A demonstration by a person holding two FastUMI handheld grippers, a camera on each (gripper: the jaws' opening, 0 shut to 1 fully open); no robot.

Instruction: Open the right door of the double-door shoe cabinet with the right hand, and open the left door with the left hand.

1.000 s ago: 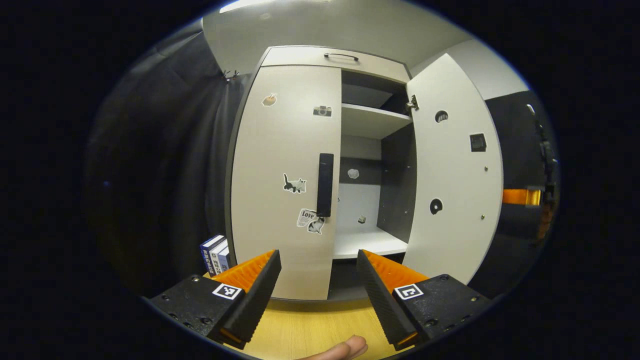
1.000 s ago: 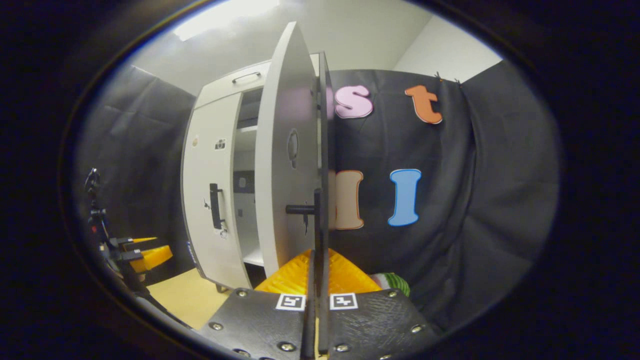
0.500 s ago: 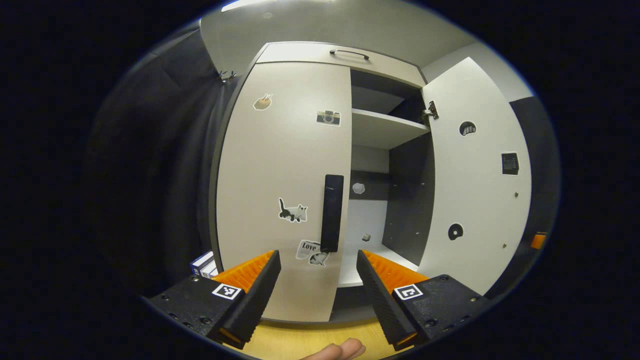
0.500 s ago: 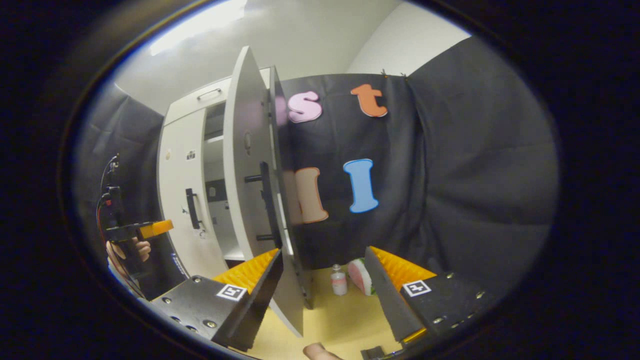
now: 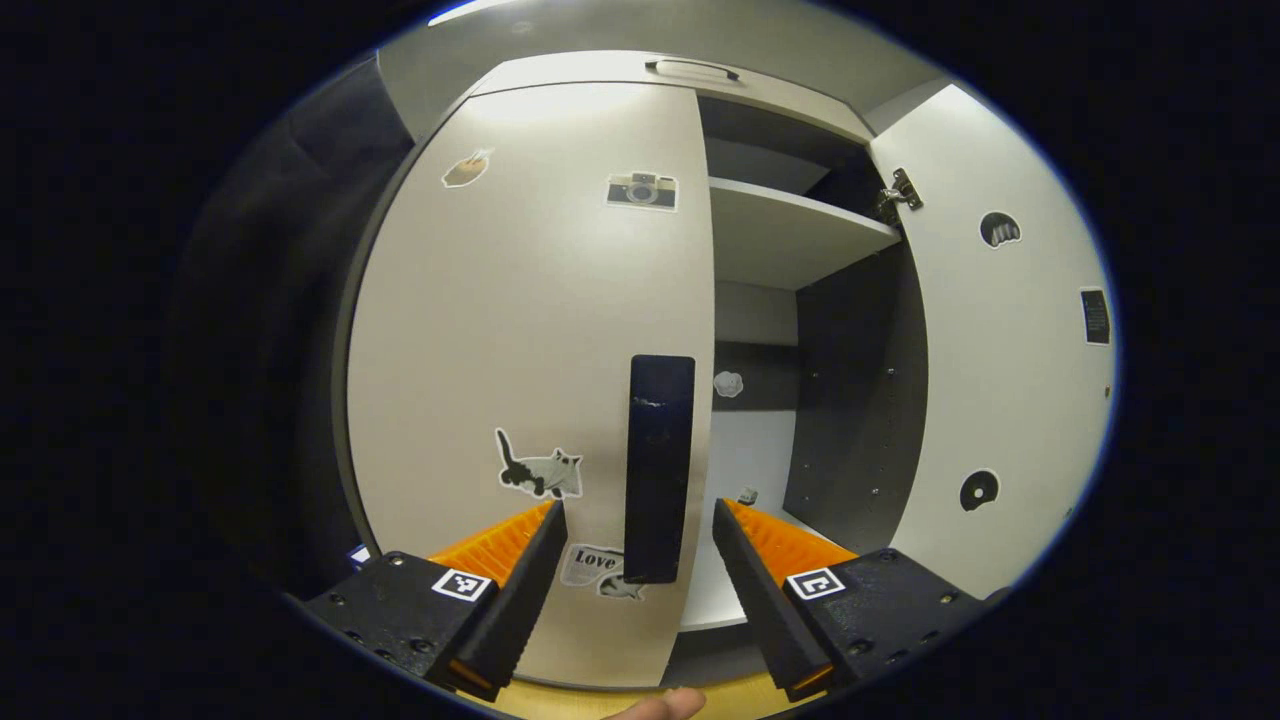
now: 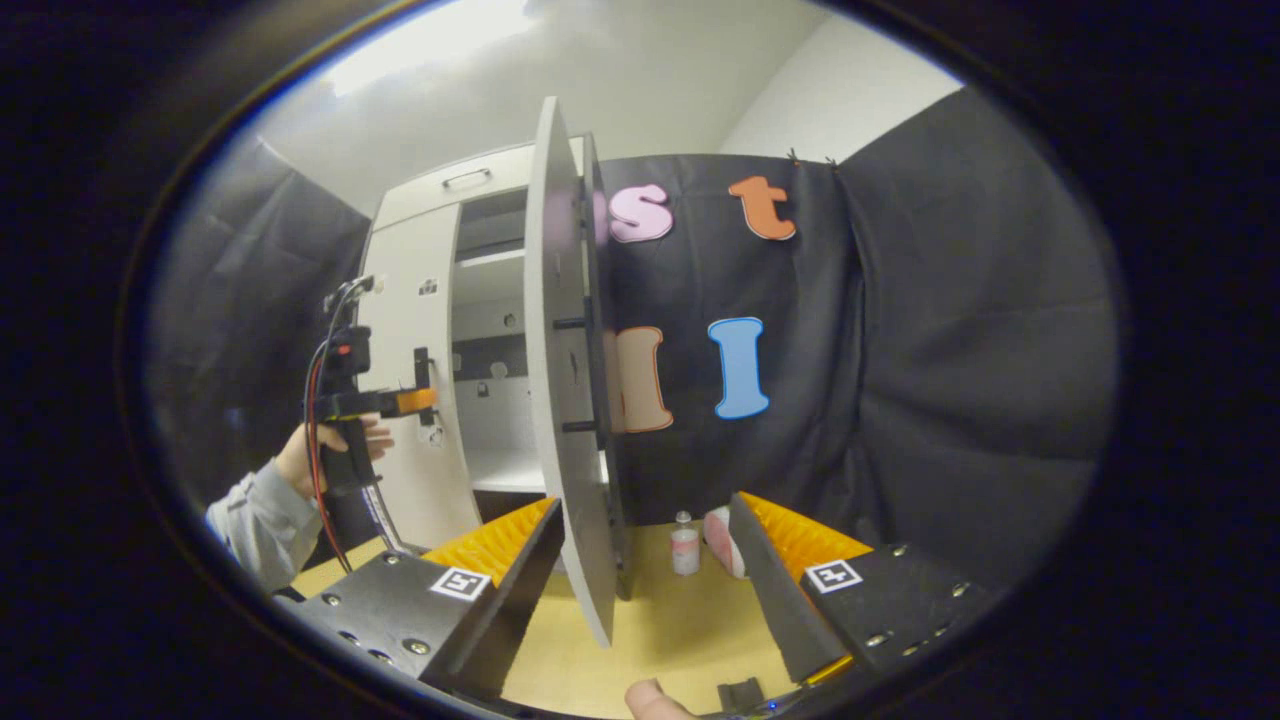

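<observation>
The long black upright bar handle (image 5: 659,468) on the shut pale left cabinet door (image 5: 530,330) stands dead ahead between the wide-open, empty left gripper (image 5: 636,585) fingers, while the right gripper (image 6: 646,590), also open and empty, sits farther off.

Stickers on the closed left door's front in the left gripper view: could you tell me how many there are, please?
4: one near the top left corner, a camera at upper right, a cat left of the handle, one by the handle's foot.
</observation>
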